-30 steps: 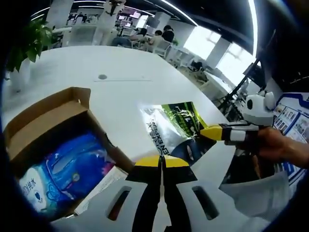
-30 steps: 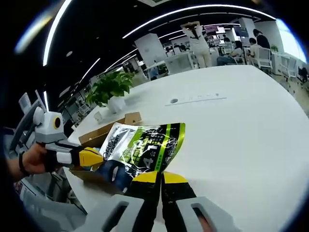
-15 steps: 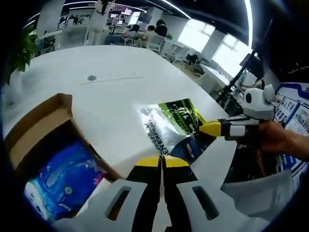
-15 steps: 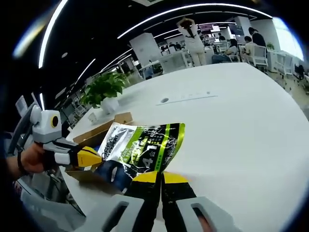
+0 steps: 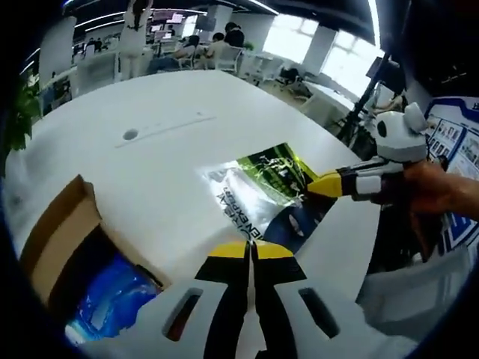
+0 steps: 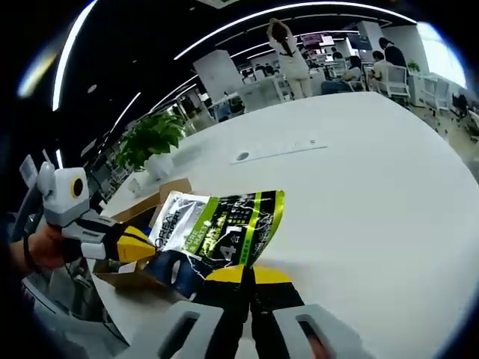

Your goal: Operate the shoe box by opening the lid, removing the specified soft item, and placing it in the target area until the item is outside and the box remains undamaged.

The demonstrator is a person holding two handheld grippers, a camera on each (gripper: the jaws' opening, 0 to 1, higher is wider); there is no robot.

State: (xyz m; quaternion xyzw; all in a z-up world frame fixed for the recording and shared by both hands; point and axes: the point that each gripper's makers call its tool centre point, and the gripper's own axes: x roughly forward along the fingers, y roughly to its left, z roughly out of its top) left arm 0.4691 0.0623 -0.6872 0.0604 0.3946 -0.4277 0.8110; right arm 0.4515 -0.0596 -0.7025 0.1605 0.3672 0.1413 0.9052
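A shiny green, black and silver bag hangs just over the white table, stretched between both grippers. My left gripper is shut on the bag's near edge. My right gripper comes in from the right, shut on the opposite edge. In the right gripper view the bag spreads above my right gripper, and the left gripper holds its left corner. The open cardboard shoe box lies left of the bag, with a blue soft pack inside. Behind the bag, the box is partly hidden.
A potted plant stands beyond the box near the table's edge. A round grommet sits in the tabletop past the bag. People and chairs are at the far end. A hand holds the right gripper off the table's side.
The left gripper view has swung, so the box now sits lower and further left in it. The bag stays held between both shut grippers, slightly further from the box.
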